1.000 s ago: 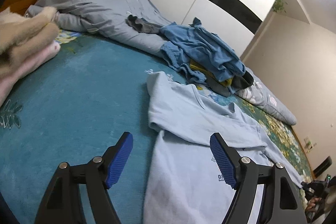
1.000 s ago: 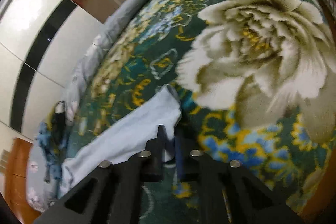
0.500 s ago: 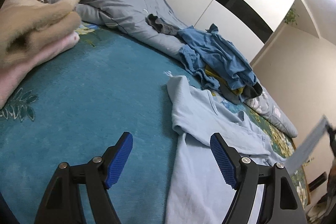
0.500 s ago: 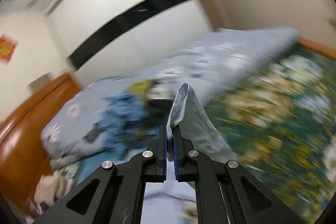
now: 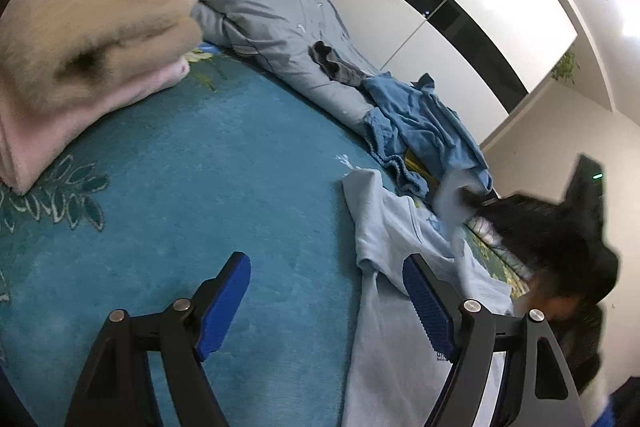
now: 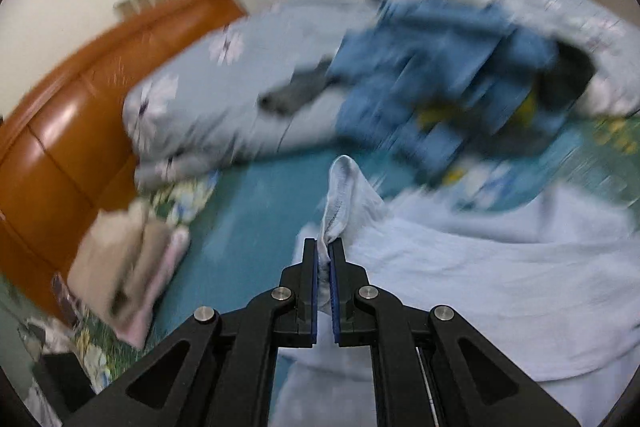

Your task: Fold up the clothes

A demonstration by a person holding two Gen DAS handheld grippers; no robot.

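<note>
Left wrist view: pale blue shirt (image 5: 404, 311) lies flat on the bed (image 5: 208, 187), judged spread for folding. Left gripper (image 5: 326, 301) hovers over its near shoulder edge, fingers wide apart, holding nothing. Folded stack (image 5: 76, 75) set aside; unfolded pile (image 5: 420, 131) behind.

Right wrist view: right gripper (image 6: 324, 247) fingers clamped on the sleeve cuff (image 6: 346, 193), apparently carrying it over the shirt body.

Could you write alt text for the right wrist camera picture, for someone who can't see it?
The right gripper is shut on a sleeve cuff of a pale blue shirt lying on a teal bedspread. Blurred behind are a heap of blue clothes and folded laundry.
</note>
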